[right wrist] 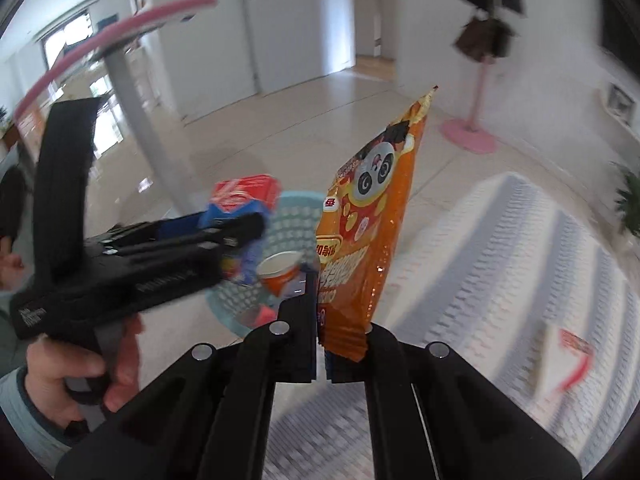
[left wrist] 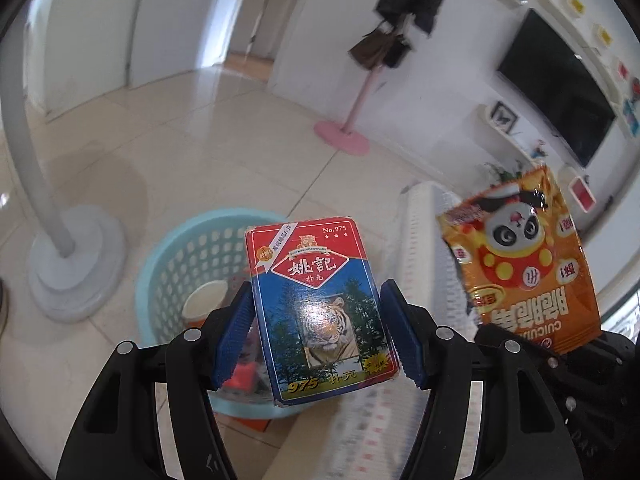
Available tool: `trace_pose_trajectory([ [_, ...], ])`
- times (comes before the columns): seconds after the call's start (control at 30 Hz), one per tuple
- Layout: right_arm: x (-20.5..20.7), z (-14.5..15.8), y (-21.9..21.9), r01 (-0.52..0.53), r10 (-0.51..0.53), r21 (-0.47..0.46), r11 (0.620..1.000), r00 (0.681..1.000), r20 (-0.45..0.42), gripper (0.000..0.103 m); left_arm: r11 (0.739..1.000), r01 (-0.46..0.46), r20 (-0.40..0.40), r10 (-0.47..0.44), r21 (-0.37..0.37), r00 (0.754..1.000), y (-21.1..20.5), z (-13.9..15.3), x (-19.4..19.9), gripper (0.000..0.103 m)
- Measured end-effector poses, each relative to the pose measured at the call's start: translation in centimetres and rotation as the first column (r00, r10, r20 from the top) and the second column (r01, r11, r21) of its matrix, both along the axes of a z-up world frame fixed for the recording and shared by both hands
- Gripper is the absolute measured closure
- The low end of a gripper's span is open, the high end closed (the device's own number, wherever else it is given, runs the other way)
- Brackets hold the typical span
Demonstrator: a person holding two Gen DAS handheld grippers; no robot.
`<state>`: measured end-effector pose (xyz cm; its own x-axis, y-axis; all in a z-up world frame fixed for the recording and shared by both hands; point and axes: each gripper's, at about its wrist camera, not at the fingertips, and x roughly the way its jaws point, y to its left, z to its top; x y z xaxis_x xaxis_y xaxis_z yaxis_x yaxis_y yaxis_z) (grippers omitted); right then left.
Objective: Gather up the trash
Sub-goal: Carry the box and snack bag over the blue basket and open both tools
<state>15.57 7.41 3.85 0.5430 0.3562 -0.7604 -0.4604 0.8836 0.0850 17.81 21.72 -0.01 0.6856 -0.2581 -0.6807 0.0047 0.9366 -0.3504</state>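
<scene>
Gripping glossy card box [left wrist: 322,312], crinkled snack bag [right wrist: 370,236]

Left gripper [left wrist: 320,320] jaws parted wide; right gripper [right wrist: 322,344] jaws pinched together.

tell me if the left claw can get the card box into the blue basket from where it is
Probably yes: the left claw holds the card box right above the open blue basket, with nothing between them; a paper cup already lies inside.
</scene>
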Motion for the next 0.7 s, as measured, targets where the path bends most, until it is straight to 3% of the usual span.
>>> trace_pose_trajectory([
  [0.23,4.7,-5.2,3.7,-0.009,0.004,-0.029,1.000,0.985,-0.175,0.102,0.997,-0.070,-0.120,0.065,-0.037,0.991,2.1,-5.1,2.1,0.041],
  [0.33,6.2,-5.9,3.8,0.024,-0.031,-0.036,0.999,0.980,-0.197,0.101,0.993,-0.089,-0.175,0.073,-0.081,0.982,2.9,-6.8,3.0,0.041],
  [0.47,8.0,-6.2,4.9,0.010,-0.014,-0.020,1.000,0.974,-0.227,0.099,0.988,-0.101,-0.192,0.077,-0.118,0.978,3.4,-7.9,3.6,0.039],
  [0.53,8.6,-6.5,5.5,0.017,-0.023,-0.029,0.999,0.973,-0.231,0.090,0.986,-0.114,-0.180,0.092,-0.118,0.979,3.5,-7.9,3.2,0.038],
  [0.6,8.9,-6.3,5.1,0.034,-0.032,0.003,0.999,0.972,-0.231,0.069,0.985,-0.125,-0.172,0.103,-0.121,0.980,3.5,-7.8,2.8,0.029],
  [0.7,8.5,-5.9,4.7,0.058,-0.054,0.016,0.998,0.980,-0.190,0.058,0.975,-0.151,-0.174,0.122,-0.166,0.977,4.5,-7.9,2.3,0.025],
])
